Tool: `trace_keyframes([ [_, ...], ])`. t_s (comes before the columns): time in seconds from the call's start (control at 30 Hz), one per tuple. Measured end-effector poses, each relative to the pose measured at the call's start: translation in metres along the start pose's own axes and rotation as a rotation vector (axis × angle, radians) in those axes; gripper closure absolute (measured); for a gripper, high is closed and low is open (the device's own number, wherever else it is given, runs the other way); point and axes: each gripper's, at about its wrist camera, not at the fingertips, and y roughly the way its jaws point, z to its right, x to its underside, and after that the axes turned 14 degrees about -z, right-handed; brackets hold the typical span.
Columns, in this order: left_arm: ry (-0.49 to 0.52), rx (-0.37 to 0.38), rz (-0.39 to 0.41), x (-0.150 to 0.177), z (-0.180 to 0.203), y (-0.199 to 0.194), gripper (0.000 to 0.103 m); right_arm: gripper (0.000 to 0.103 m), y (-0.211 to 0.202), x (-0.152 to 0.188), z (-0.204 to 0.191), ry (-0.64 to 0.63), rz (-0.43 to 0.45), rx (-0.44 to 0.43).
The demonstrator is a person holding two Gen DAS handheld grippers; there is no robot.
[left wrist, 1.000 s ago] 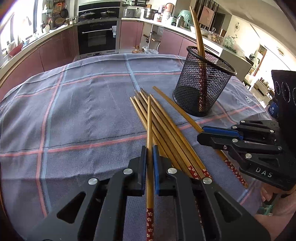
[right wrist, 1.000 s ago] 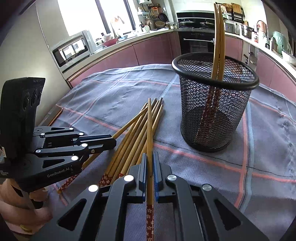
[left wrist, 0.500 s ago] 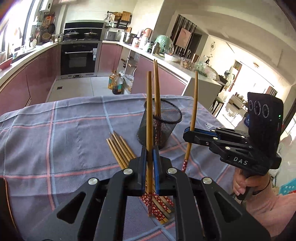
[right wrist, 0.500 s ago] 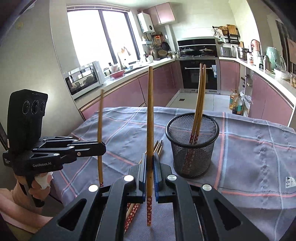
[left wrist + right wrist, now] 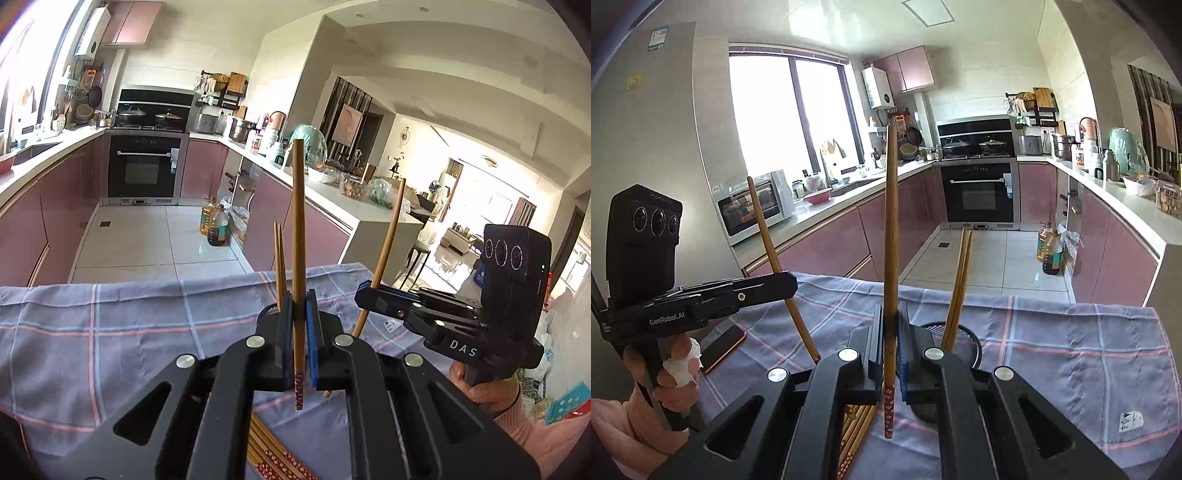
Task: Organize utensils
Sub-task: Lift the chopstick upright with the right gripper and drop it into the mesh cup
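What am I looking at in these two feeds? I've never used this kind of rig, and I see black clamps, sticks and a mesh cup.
There is no robot arm here. A person holds a handheld clamp tool in each hand, and each tool has a fisheye camera looking forward along its two fingers.

In the left wrist view, the left gripper fills the foreground, shut on a chopstick held upright. The right gripper appears at the side, shut on a second chopstick.

The right wrist view is the mirror case: its own tool is in front and the left one is at the side.

Below is a table under a checked cloth. On it stand a black mesh holder with two chopsticks already inside, and more loose chopsticks lie flat. A phone lies near the edge.
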Motion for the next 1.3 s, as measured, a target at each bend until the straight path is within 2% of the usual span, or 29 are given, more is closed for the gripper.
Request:
trace_keyframes([
  [0.2,0.026,-0.027,0.055,-0.031,0.016,0.006,0.096,0.097,-0.001,-0.025,0.012,0.005,0.053,0.040],
  [0.37,0.020,-0.062,0.052,-0.042,0.019,0.023,0.096,0.097,0.015,-0.033,0.020,0.013,0.042,0.069],
  [0.5,0.025,-0.083,-0.023,-0.039,0.016,0.050,0.096,0.097,0.035,-0.029,0.027,0.028,-0.009,0.082],
  [0.77,0.051,-0.093,-0.202,-0.016,0.010,0.096,0.096,0.097,0.070,-0.014,0.037,0.045,-0.181,0.086],
  [0.97,0.040,-0.103,-0.237,-0.016,0.000,0.118,0.095,0.097,0.090,-0.011,0.043,0.069,-0.251,0.097],
  [1.17,0.024,-0.131,-0.256,-0.021,-0.008,0.134,0.095,0.095,0.099,-0.009,0.050,0.114,-0.262,0.102],
  [1.2,0.019,-0.134,-0.261,-0.022,-0.011,0.137,0.091,0.089,0.099,-0.009,0.052,0.126,-0.260,0.098],
  [1.23,0.012,-0.131,-0.263,-0.022,-0.012,0.138,0.088,0.078,0.099,-0.008,0.054,0.137,-0.255,0.093],
  [1.3,0.000,-0.137,-0.256,-0.020,-0.015,0.137,0.087,0.075,0.097,-0.008,0.055,0.140,-0.243,0.093],
])
